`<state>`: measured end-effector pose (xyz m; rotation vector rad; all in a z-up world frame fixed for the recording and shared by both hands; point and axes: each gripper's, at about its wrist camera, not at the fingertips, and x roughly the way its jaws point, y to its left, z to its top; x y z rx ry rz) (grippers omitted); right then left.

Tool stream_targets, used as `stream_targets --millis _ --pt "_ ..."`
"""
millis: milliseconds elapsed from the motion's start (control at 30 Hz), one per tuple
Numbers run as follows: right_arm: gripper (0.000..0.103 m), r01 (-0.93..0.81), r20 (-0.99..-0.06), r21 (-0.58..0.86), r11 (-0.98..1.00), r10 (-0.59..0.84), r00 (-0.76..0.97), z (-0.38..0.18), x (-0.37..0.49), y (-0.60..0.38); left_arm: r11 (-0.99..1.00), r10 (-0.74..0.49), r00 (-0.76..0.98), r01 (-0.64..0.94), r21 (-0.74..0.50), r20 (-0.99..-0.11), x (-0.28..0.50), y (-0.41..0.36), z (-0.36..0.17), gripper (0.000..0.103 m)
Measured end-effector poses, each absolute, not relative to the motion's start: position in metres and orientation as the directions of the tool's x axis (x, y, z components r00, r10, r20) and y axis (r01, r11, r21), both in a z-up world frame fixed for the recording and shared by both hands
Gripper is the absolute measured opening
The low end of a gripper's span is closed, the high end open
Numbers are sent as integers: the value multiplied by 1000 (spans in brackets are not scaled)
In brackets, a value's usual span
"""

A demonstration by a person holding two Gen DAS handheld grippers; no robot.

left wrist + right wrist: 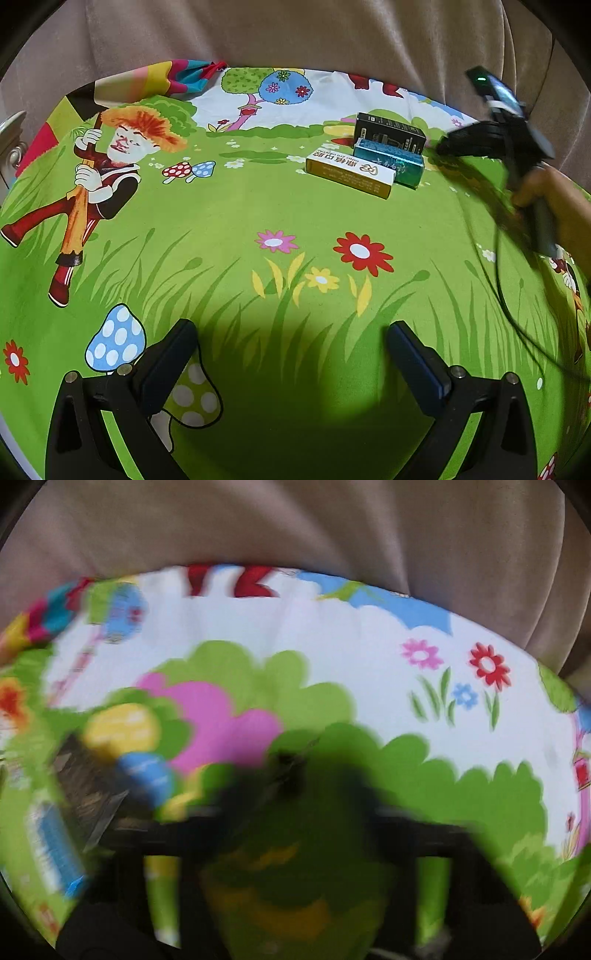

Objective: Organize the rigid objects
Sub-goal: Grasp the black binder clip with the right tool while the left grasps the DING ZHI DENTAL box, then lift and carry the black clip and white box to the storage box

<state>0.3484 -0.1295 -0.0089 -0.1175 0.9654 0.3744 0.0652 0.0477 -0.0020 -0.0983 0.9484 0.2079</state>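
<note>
My left tool (291,354) hangs spread and empty; my right tool (448,146), pressed together, should align the black box (388,133) flush behind the teal box (388,162) and yellow box (349,173).

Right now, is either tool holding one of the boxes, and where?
No, nothing is held. The left tool gapes open over the cloth. The blurred right tool looks shut and empty, beside the boxes.
</note>
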Motion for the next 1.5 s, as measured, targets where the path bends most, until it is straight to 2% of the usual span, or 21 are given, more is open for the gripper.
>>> stream_targets --millis 67,200,333,400,467,667,733,767,800,867,1000,1133,1200,1267,1333,1400,1500 --pt "29 -420 -820 136 897 340 460 -6 313 -145 975 132 557 -223 5 -820 69 48 -1 103" --pt "29 -475 -803 53 878 320 502 -5 224 -179 961 138 504 -277 -8 -853 102 46 0 103" --pt "30 -471 -782 61 880 335 526 -3 166 -206 927 46 528 -338 -160 -848 152 43 5 103" --pt "30 -462 -781 64 885 332 529 -2 160 -209 909 126 493 -405 -99 -861 176 37 2 103" --pt "30 -451 -781 78 889 336 526 -2 163 -209 916 213 448 -401 17 -868 207 22 -5 103" --pt "31 -447 -779 92 890 344 524 -2 164 -208 907 240 477 -420 21 -845 237 36 -9 103" --pt "31 -446 -775 120 887 364 516 -2 165 -212 923 235 511 -385 24 -827 226 36 -6 87" --pt "31 -444 -772 142 885 379 510 -2 166 -214 935 225 534 -354 26 -815 214 34 -2 48" --pt "31 -442 -770 156 883 389 506 -3 166 -216 949 200 541 -314 24 -817 199 33 2 31" --pt "31 -439 -765 181 880 406 500 -3 167 -220 969 112 566 -243 -36 -817 158 34 3 31" --pt "31 -438 -764 186 880 410 498 -3 167 -219 986 108 604 -166 8 -790 100 35 3 32" --pt "31 -438 -766 181 880 406 499 -3 167 -219 985 114 612 -174 7 -783 98 47 3 34" --pt "31 -440 -770 161 883 391 504 -3 167 -216 979 139 607 -202 17 -782 105 47 2 53" --pt "31 -443 -773 141 886 378 510 -3 166 -214 974 156 600 -224 22 -784 111 47 1 55" --pt "31 -444 -777 121 888 363 515 -4 166 -211 974 165 597 -225 33 -785 112 46 1 52" --pt "31 -445 -779 102 890 350 521 -3 165 -209 979 162 608 -195 52 -777 110 39 1 33" --pt "30 -442 -781 62 895 319 536 -3 163 -206 980 177 613 -180 82 -770 103 31 2 32"
